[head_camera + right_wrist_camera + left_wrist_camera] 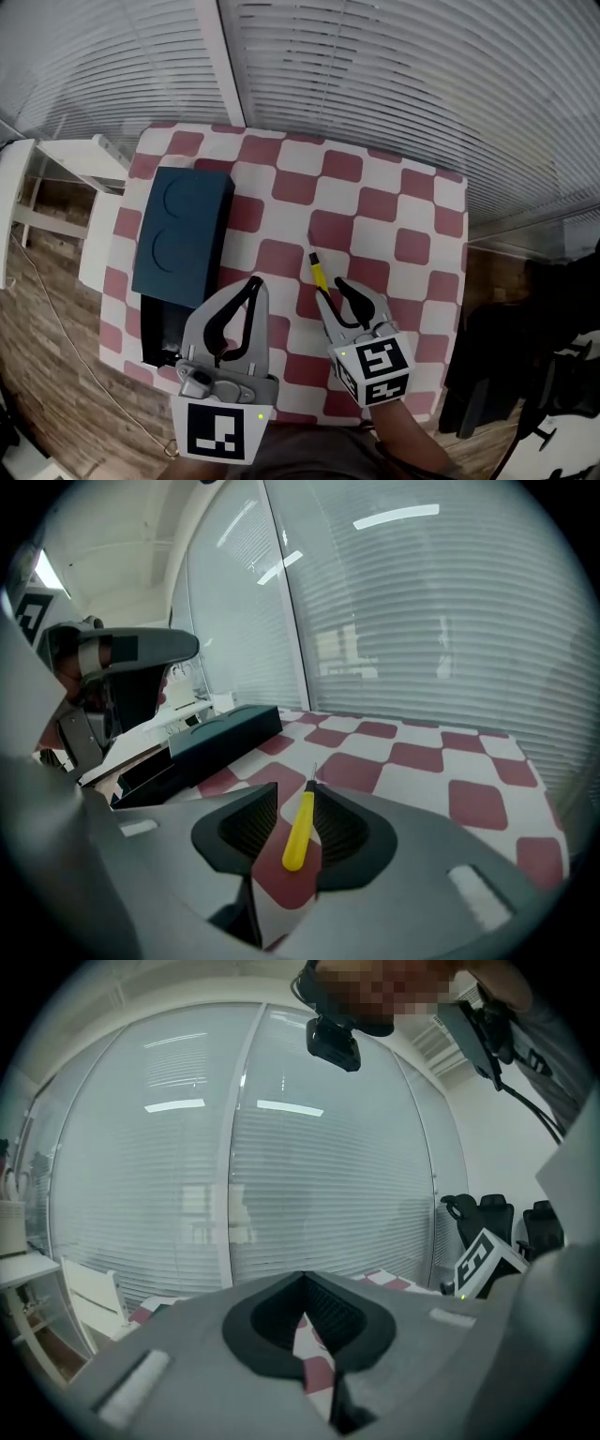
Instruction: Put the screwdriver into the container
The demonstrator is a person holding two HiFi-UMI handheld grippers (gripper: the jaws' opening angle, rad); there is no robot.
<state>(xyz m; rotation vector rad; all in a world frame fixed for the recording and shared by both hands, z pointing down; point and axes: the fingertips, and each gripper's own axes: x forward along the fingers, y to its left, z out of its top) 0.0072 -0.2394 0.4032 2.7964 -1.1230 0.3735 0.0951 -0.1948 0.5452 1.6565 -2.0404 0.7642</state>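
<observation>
There is one slim yellow-handled screwdriver [319, 273], one dark blue rectangular plastic container [183, 246], one bench [412, 202] covered by one red-and-white chequered cloth, and two grey hand-held grippers, namely a left hand-held gripper [253, 283] and a right hand-held gripper [333, 292].

Checkered table [394, 187] with dark container [183, 234] and yellow screwdriver [319, 274]

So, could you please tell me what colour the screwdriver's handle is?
Yellow screwdriver handle, clearest in the right gripper view.
</observation>
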